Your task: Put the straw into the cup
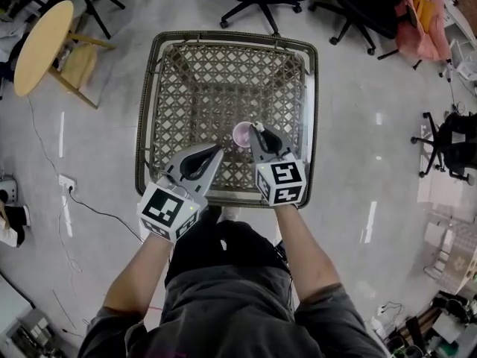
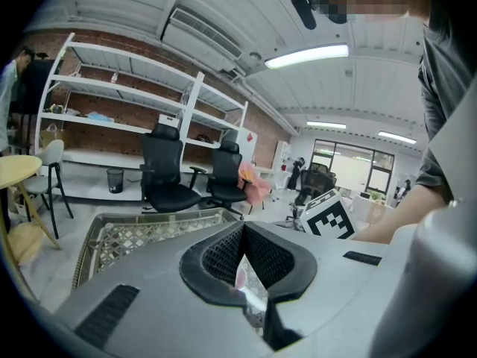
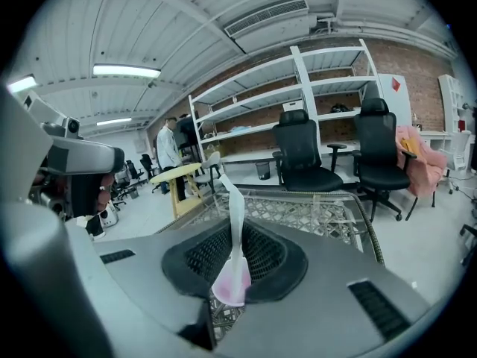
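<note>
Insertion step: right gripper (image 1: 258, 130) fingers pinching straw (image 3: 233, 215) beside pink cup (image 1: 242, 134) by surface's (image 1: 209, 88) near edge; left gripper (image 2: 242, 227) fingers pressed together. Next: aim straw end into cup.

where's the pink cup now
Head view: the pink cup stands on the wicker table, toward its near edge, between the left gripper and the right gripper.

In the head view the right tongs (image 1: 257, 128) hide one side of the small round pink cup (image 1: 240, 135). In the left gripper view only a pink sliver shows behind the left tongs (image 2: 242, 228). Whether the thin white straw (image 3: 236, 215) touches the cup, the right gripper view does not let me tell.
</note>
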`<state>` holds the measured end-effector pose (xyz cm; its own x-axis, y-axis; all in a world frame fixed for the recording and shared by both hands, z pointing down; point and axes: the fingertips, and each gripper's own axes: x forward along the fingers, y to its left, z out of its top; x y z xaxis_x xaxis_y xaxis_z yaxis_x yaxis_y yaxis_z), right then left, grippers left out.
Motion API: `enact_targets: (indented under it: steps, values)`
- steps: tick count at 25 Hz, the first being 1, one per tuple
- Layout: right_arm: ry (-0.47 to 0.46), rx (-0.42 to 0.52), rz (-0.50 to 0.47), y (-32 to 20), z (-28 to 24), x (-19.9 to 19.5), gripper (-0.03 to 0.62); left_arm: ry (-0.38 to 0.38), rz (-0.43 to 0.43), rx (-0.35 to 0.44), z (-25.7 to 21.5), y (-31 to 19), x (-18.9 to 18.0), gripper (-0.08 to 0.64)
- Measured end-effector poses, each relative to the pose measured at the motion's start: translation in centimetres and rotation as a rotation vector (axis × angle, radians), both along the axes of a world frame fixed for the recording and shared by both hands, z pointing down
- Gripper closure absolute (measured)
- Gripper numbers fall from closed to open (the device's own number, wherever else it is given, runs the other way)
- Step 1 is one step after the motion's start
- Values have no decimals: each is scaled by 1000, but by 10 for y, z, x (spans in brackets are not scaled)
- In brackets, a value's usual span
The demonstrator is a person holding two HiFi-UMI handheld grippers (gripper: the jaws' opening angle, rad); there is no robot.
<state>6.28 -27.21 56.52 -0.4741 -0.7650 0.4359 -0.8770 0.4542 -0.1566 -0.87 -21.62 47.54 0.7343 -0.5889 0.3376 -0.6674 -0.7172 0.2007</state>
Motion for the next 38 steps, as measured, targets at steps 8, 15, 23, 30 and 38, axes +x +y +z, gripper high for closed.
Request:
enact_targets:
  steps: [8,15,23,30,38]
  values:
    - [30,-19,-16,-10,17,-4,548,8,-6,-21,16,-16,-2,551]
    - [46,-31,-26,-6,30,-9,548,16,-9,-28,25,-22,-4,551]
    - [92,-61,-56,-2,48,-11,548,21,-18,-36,33,-24,-4,551]
    - [86,-105,-82,0,60,-14,548,26,-24,-44,37,-27,-5,551]
    - [79,-97,-80,-2,55,-14,546,30,-30,-46,33,-27,-6,551]
